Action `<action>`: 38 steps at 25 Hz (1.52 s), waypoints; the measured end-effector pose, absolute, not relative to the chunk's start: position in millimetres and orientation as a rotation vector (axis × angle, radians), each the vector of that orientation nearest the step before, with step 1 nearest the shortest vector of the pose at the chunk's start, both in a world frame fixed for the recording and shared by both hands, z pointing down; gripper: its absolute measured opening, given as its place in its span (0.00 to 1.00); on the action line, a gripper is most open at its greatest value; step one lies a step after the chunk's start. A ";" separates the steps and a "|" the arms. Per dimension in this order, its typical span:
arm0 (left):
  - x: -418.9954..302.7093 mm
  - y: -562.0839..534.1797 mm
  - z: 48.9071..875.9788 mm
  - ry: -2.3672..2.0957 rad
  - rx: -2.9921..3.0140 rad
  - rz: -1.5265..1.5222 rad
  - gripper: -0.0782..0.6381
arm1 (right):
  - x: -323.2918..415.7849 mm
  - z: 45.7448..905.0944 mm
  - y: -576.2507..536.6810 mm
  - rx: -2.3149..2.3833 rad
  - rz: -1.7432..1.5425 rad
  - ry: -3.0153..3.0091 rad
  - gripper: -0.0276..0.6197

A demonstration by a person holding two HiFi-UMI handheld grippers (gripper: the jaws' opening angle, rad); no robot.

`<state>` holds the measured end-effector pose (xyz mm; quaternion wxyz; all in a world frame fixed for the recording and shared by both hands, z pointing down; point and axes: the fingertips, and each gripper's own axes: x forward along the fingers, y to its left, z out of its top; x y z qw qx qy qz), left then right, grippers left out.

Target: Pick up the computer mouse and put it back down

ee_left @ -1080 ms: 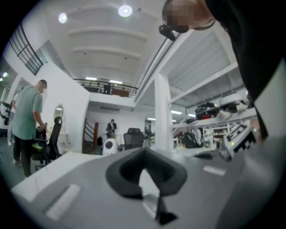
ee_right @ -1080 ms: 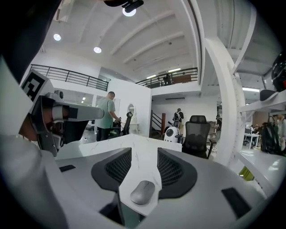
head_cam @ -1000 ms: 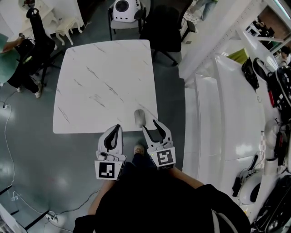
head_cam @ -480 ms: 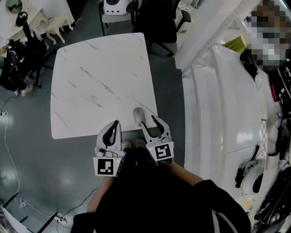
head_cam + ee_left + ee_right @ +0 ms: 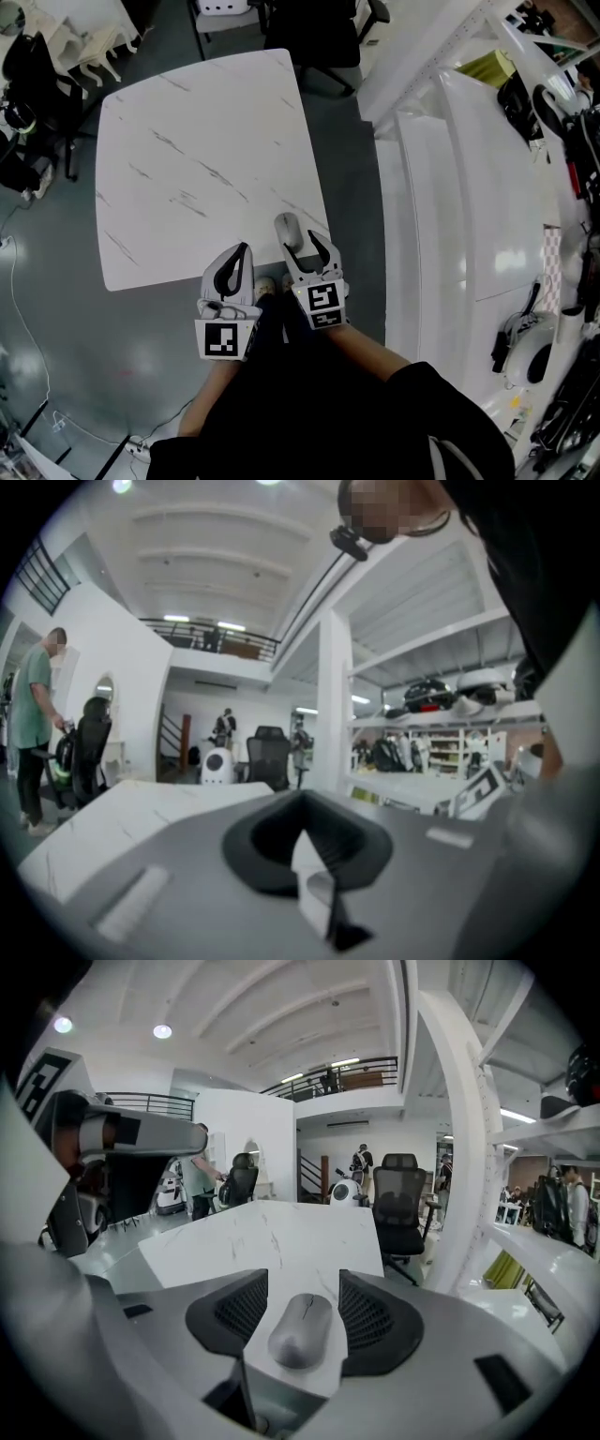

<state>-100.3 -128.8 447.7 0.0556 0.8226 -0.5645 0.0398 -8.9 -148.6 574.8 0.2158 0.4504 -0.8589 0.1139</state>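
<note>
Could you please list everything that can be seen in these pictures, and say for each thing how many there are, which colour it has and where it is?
table: one, white with grey veins, in the middle of the head view.
computer mouse: one, grey, on the table by its near right corner.
office chair: one close by, black, beyond the table's far edge.
shelving: one unit, white, to the right of the table.
person in a green shirt: one, standing far left beyond the table.
left gripper: one, grey and white, at the table's near edge, fingers together, empty.
right gripper: one, grey and white, at the near right corner, fingers have just been opening, with the mouse between them but not pressed.
</note>
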 end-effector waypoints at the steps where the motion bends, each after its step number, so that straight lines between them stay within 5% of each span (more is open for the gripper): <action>1: -99.8 -129.2 451.5 -1.707 2.492 0.126 0.12 | -8.7 580.8 -149.8 1.256 0.333 -2.365 0.36; 38: -102.0 -137.8 554.3 -1.535 2.321 0.353 0.12 | -21.8 681.3 -177.4 1.309 0.684 -1.942 0.44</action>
